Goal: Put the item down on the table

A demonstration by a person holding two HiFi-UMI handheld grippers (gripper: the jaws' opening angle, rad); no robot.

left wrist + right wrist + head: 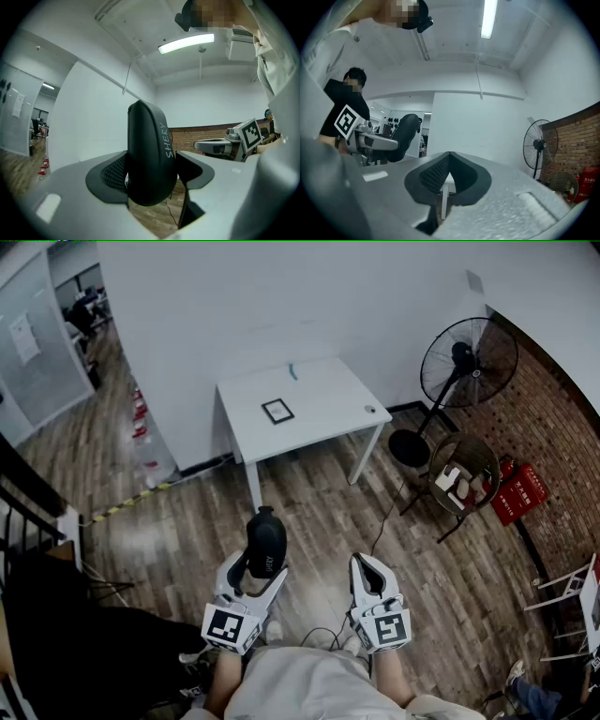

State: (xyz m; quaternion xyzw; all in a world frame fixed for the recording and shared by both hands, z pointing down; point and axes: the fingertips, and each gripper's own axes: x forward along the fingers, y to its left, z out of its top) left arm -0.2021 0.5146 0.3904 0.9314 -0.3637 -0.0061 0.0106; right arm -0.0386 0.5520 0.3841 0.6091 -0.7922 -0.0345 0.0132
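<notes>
A black computer mouse (266,542) with white lettering on its side stands upright between the pads of my left gripper (260,570), which is shut on it at waist height over the wood floor. In the left gripper view the mouse (150,154) fills the gap between both pads. My right gripper (367,565) hangs beside it, shut and empty; its pads meet at the tip (449,161). The white table (323,395) stands ahead against the wall, well apart from both grippers. The right gripper view also shows the mouse (406,133) at the left.
On the table lie a black-framed square (277,411), a small teal thing (292,371) and a small dark item (370,410). A standing fan (467,360), a round chair (464,474) and a red box (518,493) stand at the right by the brick wall.
</notes>
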